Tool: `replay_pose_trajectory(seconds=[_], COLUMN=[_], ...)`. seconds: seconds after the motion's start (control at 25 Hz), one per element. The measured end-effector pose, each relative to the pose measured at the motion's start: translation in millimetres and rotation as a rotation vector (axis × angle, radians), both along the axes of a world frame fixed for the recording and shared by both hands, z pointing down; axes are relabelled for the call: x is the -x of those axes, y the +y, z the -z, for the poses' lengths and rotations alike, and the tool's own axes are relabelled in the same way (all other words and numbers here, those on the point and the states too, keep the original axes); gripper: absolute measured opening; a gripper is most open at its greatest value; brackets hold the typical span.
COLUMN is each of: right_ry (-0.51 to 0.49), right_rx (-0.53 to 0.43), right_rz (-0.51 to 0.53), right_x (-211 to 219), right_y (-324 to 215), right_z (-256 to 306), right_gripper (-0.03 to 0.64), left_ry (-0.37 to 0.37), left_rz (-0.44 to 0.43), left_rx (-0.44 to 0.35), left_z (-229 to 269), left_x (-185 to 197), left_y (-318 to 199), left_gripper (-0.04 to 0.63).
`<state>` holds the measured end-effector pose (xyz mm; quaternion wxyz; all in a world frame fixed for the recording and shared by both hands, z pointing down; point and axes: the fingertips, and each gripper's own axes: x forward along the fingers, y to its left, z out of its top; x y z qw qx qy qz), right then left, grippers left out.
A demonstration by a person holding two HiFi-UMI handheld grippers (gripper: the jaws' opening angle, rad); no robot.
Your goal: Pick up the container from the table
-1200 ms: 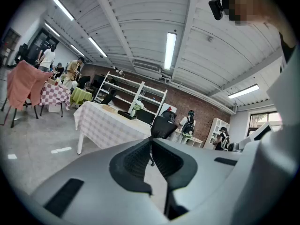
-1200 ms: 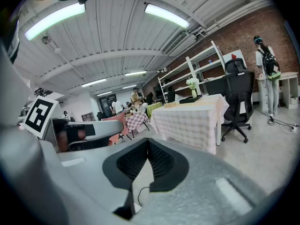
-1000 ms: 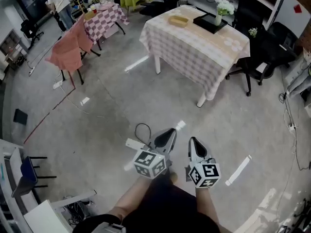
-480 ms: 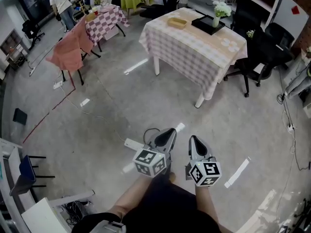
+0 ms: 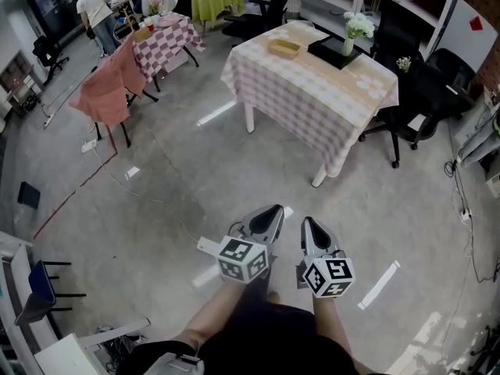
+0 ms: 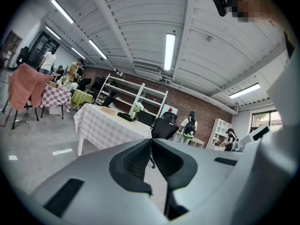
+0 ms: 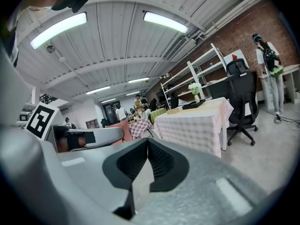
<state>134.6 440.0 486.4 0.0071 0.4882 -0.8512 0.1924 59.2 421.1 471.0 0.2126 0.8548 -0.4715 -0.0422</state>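
The container (image 5: pixel 283 49), a shallow tan tray, lies on the far table (image 5: pixel 312 92), which wears a pale checked cloth. It shows small in the left gripper view (image 6: pixel 108 110) and the right gripper view (image 7: pixel 174 110). Both grippers are held side by side low in the head view, over bare floor and well short of the table. My left gripper (image 5: pixel 273 211) and my right gripper (image 5: pixel 305 224) point toward the table. Each has its jaws pressed together with nothing between them, as seen in their own views (image 6: pixel 151 142) (image 7: pixel 147 143).
A black tray (image 5: pixel 334 51) and a vase of white flowers (image 5: pixel 355 28) share the table. Black office chairs (image 5: pixel 422 100) stand to its right. A pink-draped chair (image 5: pixel 105 88), another checked table (image 5: pixel 160 37) and several people are at the far left. Cables (image 5: pixel 148 198) cross the floor.
The table and container have come nearer in the head view. Both grippers have advanced with the person toward the table, still shut.
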Motion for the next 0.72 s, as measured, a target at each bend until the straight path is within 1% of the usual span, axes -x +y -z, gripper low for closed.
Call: replay_pose_trajectory(seconds=[0.24, 0.52, 0.72], right_ry=[0.007, 0.012, 0.018], right_rx=[0.0, -0.011, -0.008], right_rz=[0.022, 0.04, 0.033], right_x=[7, 19, 25], right_y=[-48, -102, -135], right_z=[6, 15, 18], right_gripper=[0.005, 0.005, 0.005], left_ry=[0.005, -0.005, -0.013], left_rz=[0.026, 0.024, 0.018], left_rx=[0.006, 0.003, 0.006], left_z=[4, 11, 13], left_x=[6, 14, 23], left_y=[-50, -101, -129], left_gripper=[0.025, 0.025, 0.025])
